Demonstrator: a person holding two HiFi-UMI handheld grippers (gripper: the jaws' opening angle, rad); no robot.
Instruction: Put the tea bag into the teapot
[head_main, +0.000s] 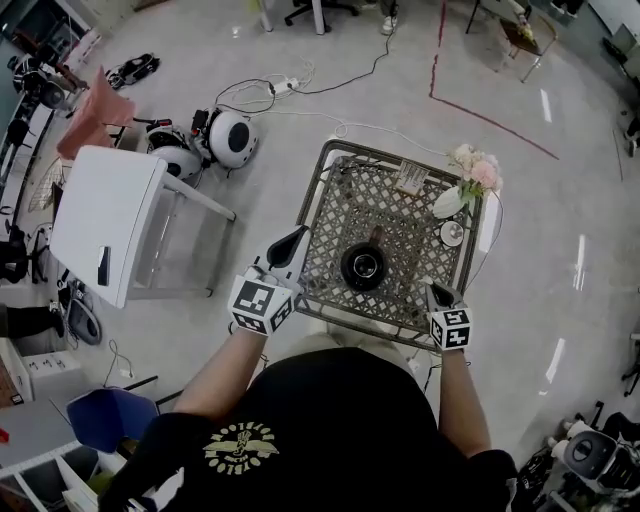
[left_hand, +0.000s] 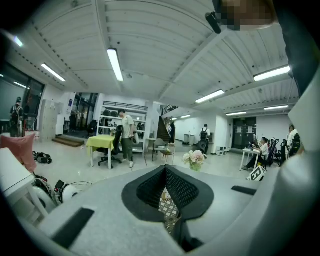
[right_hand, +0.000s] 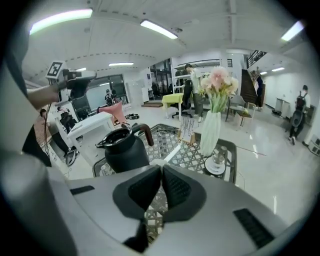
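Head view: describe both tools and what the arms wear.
The left tool and the right tool have light grey bodies, black diamond-textured pads, and each a cube of black-and-white square markers. No cables show. The person wears a black T-shirt with a yellowish emblem, short-sleeved.

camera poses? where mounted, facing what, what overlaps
Head view: on the person's head, steeply down on the round black teapot on the metal lattice table; shows torso, forearms, left gripper, right gripper.
Left gripper view: on the left gripper, level across the hall; shows shut jaws.
Right gripper view: on the right gripper, tilted down at the teapot; jaws pinch a thin white tea bag.
Shared: both gripper views catch the pink flowers.
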